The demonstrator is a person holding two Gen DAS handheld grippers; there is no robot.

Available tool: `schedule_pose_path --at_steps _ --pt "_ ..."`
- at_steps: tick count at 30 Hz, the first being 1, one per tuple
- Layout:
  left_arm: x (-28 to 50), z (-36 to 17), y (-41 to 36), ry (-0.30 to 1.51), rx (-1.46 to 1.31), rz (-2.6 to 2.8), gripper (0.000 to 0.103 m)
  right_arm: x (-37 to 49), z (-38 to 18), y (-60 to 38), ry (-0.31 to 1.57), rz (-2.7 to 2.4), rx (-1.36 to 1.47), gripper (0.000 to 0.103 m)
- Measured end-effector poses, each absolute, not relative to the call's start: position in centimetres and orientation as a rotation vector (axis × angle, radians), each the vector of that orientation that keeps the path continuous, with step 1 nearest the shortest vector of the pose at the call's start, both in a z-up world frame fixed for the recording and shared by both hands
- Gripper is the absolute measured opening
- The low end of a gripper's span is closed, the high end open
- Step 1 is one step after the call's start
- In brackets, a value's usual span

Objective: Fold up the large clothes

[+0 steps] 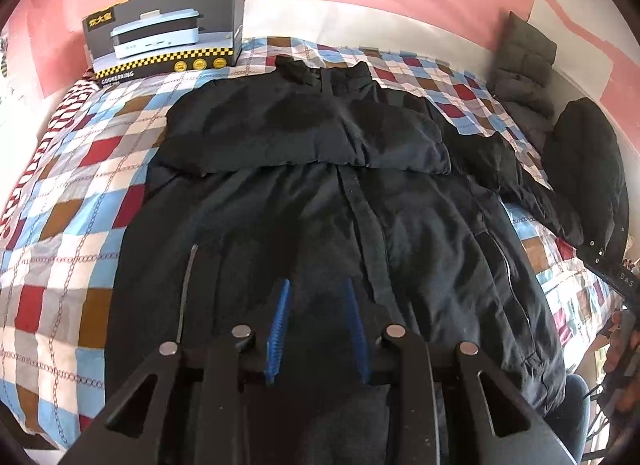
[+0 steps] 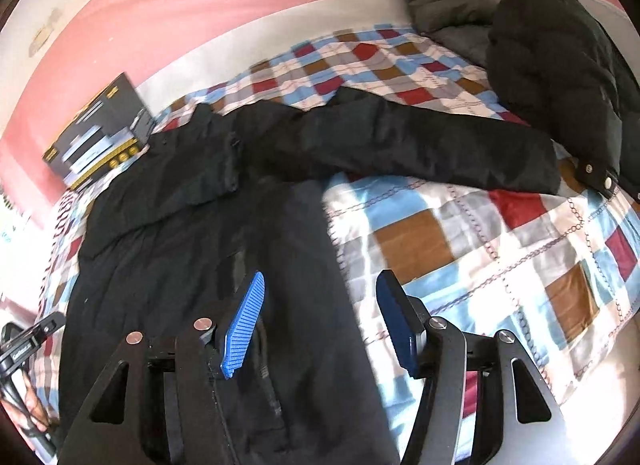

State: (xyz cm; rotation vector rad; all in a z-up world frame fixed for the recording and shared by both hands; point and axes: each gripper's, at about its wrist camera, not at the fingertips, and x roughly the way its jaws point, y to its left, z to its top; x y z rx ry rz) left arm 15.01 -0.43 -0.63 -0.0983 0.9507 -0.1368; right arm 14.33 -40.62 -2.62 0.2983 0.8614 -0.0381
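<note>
Both grippers have black metal frames with triangular cut-outs and round silver screw heads. The left gripper (image 1: 316, 285) carries two thin blue ribbed pads. The right gripper (image 2: 320, 277) carries wider blue pads, one bright with ridges, one darker.

The right tool (image 2: 320, 297) hovers, jaws apart and empty, over the black coat's (image 2: 208, 233) edge.

The black coat's (image 1: 320, 205) hem is hidden behind the left gripper (image 1: 316, 297).
</note>
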Motion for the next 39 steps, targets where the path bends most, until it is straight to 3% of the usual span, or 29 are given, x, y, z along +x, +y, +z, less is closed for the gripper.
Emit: schedule_pose_path --at_steps 4,9,20,30,31,32,34,39 --pt "16.6 -0.8 -1.3 0.954 -0.089 -0.146 0.03 16.0 -3.7 -43.3 0.866 -0.086 0.335 0.06" --pt "19.2 -1.6 -2.2 0.96 -0.055 -0.149 0.03 18.8 -6.2 -47.8 0.884 -0.162 0.419 0.068" --pt "23.6 -6.0 -2.0 1.021 -0.039 -0.11 0.03 23.3 -12.8 -58.7 0.869 -0.329 0.761 0.069" --pt "24.5 -7.7 -0.6 1.04 -0.064 -0.078 0.03 25.3 -13.1 -63.1 0.761 -0.426 0.934 0.069" --pt "24.5 -7.7 -0.5 1.039 -0.066 -0.076 0.031 25.5 -13.0 -63.3 0.761 -0.437 0.94 0.06" --pt "24.4 -7.7 -0.3 1.039 -0.068 -0.074 0.031 25.8 -12.8 -63.4 0.772 -0.464 0.928 0.038" --pt "24.4 -7.6 0.0 1.038 -0.071 -0.071 0.031 26.0 -11.6 -63.3 0.771 -0.468 0.893 0.019" --pt "24.2 -7.3 1.2 1.029 -0.088 -0.054 0.03 26.6 -5.9 -61.0 0.728 -0.4 0.731 0.013"
